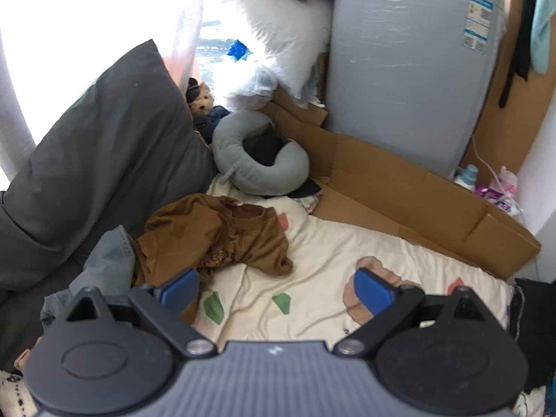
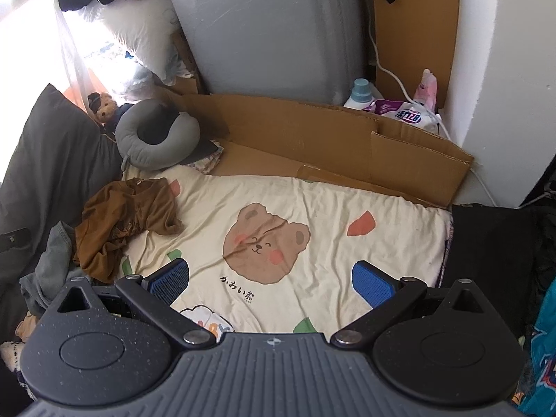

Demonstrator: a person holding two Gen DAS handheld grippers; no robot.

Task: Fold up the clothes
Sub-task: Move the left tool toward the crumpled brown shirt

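Lying crumpled, brown garment (image 2: pixel 125 219)

brown garment (image 2: pixel 125 222): 1 | grey pillow (image 1: pixel 104 160): 1 | neck pillow (image 2: pixel 156 135): 1 | teddy bear (image 2: pixel 104 102): 1

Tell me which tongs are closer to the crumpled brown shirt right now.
Left. The left tongs hang open right at the brown shirt, one pad overlapping its hem. The right tongs are open over the bear print, the shirt off to their left.
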